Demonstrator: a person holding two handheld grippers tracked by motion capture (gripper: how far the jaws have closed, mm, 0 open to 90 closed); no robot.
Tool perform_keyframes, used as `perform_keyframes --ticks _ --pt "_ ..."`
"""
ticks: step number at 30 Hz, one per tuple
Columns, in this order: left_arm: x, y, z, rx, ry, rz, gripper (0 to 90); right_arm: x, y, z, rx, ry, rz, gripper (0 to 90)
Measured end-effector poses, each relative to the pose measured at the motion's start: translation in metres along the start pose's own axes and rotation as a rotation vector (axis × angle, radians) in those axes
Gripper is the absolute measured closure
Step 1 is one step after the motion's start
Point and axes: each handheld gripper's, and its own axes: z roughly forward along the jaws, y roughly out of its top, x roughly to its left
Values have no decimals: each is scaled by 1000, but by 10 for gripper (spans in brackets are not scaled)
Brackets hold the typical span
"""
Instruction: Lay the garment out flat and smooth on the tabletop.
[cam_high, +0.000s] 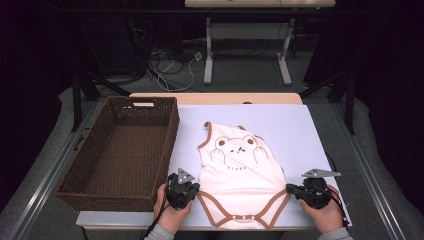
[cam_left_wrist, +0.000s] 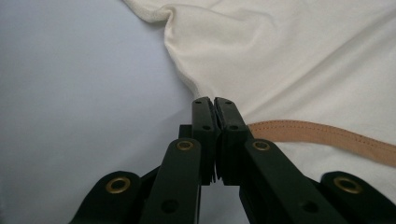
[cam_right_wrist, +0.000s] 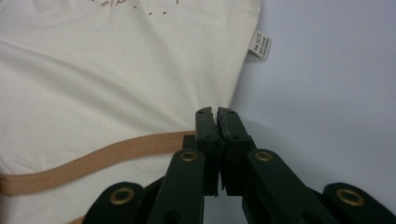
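**Both grippers clamped on the lower corners of the bodysuit**

I see the cream baby bodysuit (cam_high: 239, 167) lying flat on the white table cover (cam_high: 295, 125), front side up, with the bear print (cam_high: 238, 148) facing the high camera. The neck opening points away from me; the brown-trimmed leg openings and the snap flap (cam_high: 243, 217) lie at the near edge of the table.

Left gripper (cam_high: 192, 192): I hold it at the garment's lower left corner. In the left gripper view, the jaws stand pressed together with the cream fabric pinched at their tips, and the cloth puckers and draws toward the clamp point. The tan binding (cam_left_wrist: 322, 135) runs off just beside the jaws.

Right gripper (cam_high: 292, 190): I hold it at the lower right corner. In the right gripper view, the jaws are likewise together, clamped on the garment's side edge where the tan binding meets it. The care label (cam_right_wrist: 259, 45) sticks out from the side seam farther along that edge.

The two grippers are well apart, one on each side of the garment, both low on the table surface.

The brown wicker basket (cam_high: 100, 172) stands to the left of the bodysuit, just beside the left gripper.
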Motion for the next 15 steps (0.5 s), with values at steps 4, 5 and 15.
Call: perform_keyframes --ticks 4,5,15 --pt "1 1 1 5 -3 0 868 0 0 0 -9 5 5 864" --pt "0 2 0 1 -1 1 856 1 0 -1 -17 13 12 837" --pt "-4 21 -4 -65 5 -3 699 11 15 -4 -82 39 -9 612"
